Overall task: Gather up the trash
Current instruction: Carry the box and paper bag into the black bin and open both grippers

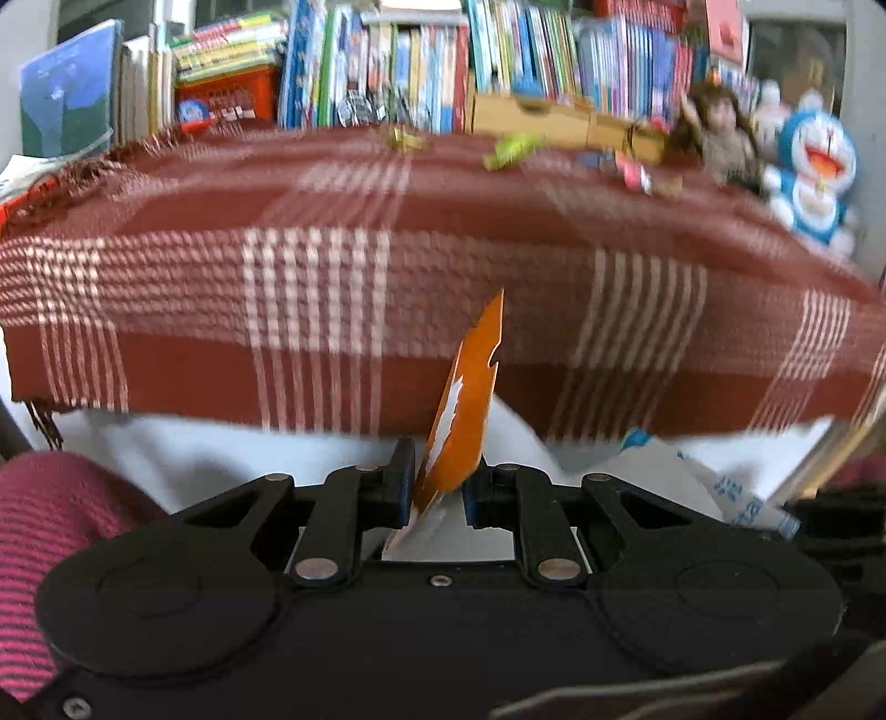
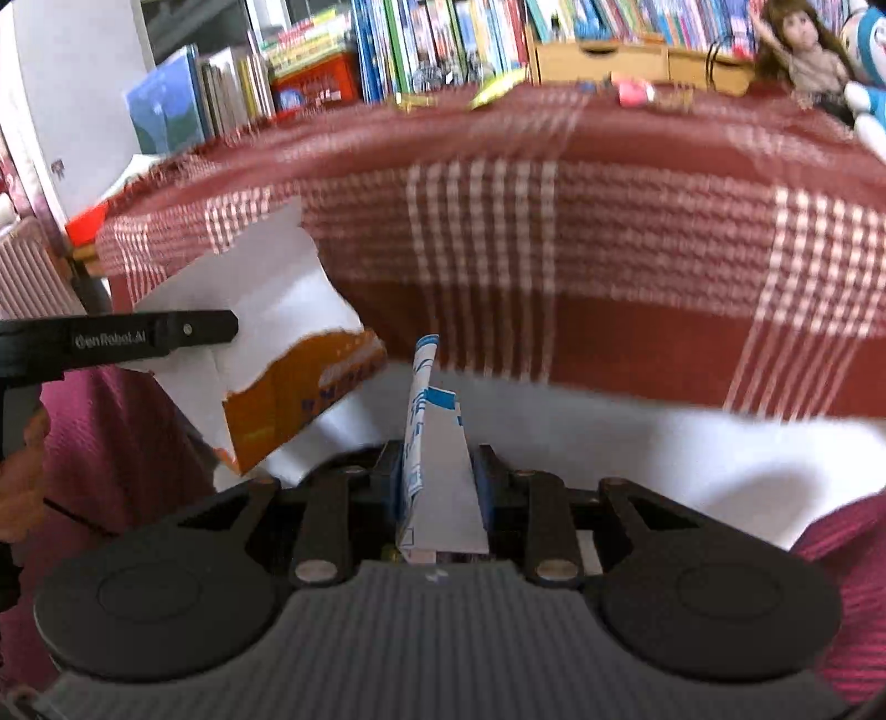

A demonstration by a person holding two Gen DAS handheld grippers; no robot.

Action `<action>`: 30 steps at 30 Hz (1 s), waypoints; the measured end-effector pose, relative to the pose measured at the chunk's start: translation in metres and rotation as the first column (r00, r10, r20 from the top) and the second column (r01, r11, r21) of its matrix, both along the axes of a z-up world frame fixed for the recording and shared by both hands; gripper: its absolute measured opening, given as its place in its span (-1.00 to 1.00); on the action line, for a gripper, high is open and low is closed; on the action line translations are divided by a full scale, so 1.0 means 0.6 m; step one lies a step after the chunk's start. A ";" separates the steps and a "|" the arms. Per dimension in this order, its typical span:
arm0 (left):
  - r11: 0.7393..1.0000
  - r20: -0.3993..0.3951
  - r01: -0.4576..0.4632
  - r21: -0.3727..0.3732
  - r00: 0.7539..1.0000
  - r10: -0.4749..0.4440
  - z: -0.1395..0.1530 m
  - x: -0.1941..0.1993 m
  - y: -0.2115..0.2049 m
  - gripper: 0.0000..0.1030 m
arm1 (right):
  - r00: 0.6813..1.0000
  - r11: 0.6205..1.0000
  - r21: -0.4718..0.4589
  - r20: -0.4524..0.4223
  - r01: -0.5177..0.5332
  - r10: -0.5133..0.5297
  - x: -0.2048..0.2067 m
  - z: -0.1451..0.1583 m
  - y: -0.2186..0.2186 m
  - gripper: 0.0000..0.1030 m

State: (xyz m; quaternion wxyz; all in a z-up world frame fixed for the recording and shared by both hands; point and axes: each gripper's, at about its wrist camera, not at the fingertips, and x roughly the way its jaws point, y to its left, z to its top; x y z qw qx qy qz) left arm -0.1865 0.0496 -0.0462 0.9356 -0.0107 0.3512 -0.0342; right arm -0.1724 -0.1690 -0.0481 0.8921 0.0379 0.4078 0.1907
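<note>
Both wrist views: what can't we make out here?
- Small scraps at the table's far edge: motion blur, too small to identify in either view.
- Orange wrapper in the left gripper: edge-on in the left view; its print is blurred in the right view.
- Blue-and-white packet in the right gripper: folded, lettering unreadable.
- No trash bin: out of frame.
- Book titles: blurred.

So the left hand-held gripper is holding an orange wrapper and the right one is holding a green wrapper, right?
Not quite. The left hand-held gripper does hold the torn orange wrapper. But the right hand-held gripper is shut on a white and blue wrapper, not a green one, as the right wrist view shows. A yellow-green wrapper lies far back on the red checked cloth.
</note>
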 end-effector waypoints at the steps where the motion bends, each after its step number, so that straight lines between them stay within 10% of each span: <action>1: 1.000 -0.020 0.001 0.015 1.000 0.000 -0.009 0.001 -0.004 -0.69 | 1.000 1.000 -0.002 -0.013 -0.002 0.002 0.000 -0.006 0.002 -0.39; 10: 0.998 -0.090 0.023 0.053 0.996 -0.018 -0.051 0.015 -0.019 -0.68 | 0.995 0.999 0.041 -0.097 0.006 -0.002 0.015 -0.039 0.001 -0.33; 18: 0.997 -0.119 0.032 0.068 0.993 -0.024 -0.057 0.030 -0.023 -0.59 | 0.996 0.998 0.066 -0.093 0.017 -0.011 0.023 -0.035 -0.002 0.11; 30: 0.997 -0.112 0.057 0.057 0.992 -0.050 -0.056 0.023 -0.022 -0.58 | 0.993 0.993 0.012 -0.003 0.116 -0.116 -0.019 0.079 -0.044 0.17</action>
